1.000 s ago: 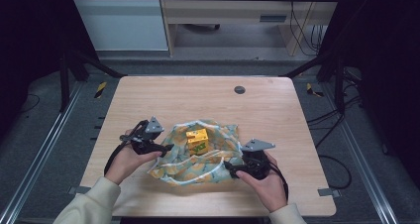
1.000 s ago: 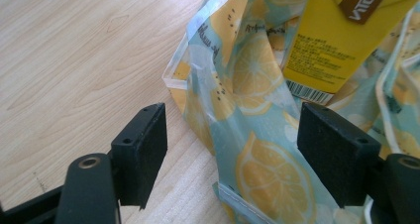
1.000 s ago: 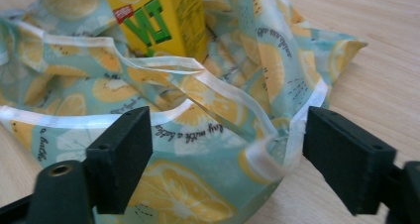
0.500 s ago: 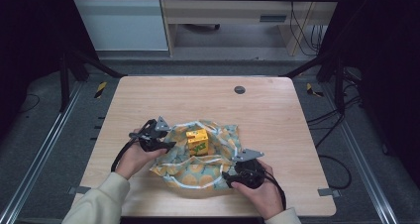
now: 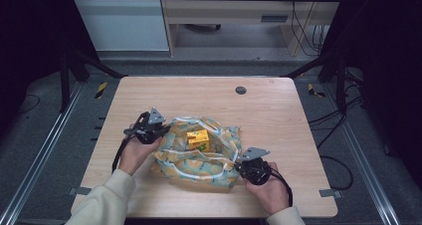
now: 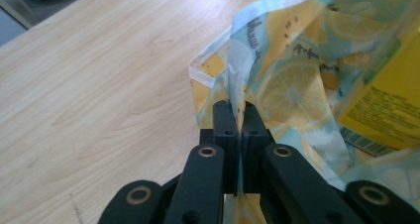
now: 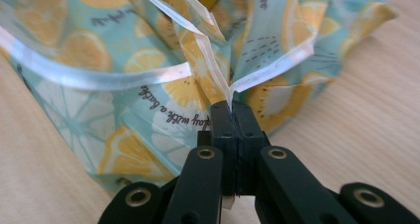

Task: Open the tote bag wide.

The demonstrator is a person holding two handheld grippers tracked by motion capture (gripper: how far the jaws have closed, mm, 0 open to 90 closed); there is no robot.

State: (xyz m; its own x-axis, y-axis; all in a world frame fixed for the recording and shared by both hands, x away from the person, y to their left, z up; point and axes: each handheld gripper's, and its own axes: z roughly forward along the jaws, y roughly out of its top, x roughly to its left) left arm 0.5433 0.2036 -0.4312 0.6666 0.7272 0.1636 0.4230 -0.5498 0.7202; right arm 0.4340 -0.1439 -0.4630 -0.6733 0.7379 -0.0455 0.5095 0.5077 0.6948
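1. Gripping opposite edges of a lemon-print teal and yellow fabric bag (image 5: 199, 153), a person works at a pale wooden table (image 5: 278, 115), seen from the high view.
2. Left gripper (image 6: 235, 110): jaws pressed together, pinching the bag's white-trimmed rim on its left side.
3. Right gripper (image 7: 231, 110): jaws likewise closed, clamped on a fold of hem at the bag's near right corner.
4. A yellow rectangular carton (image 5: 198, 139) stands inside the bag's open mouth, at the middle of the table's near half.
5. The step in hand appears to be holding the mouth open around the carton, or drawing the cloth up over it.
6. Next likely calls for both grips held firm while the edges move together, without tipping the carton.
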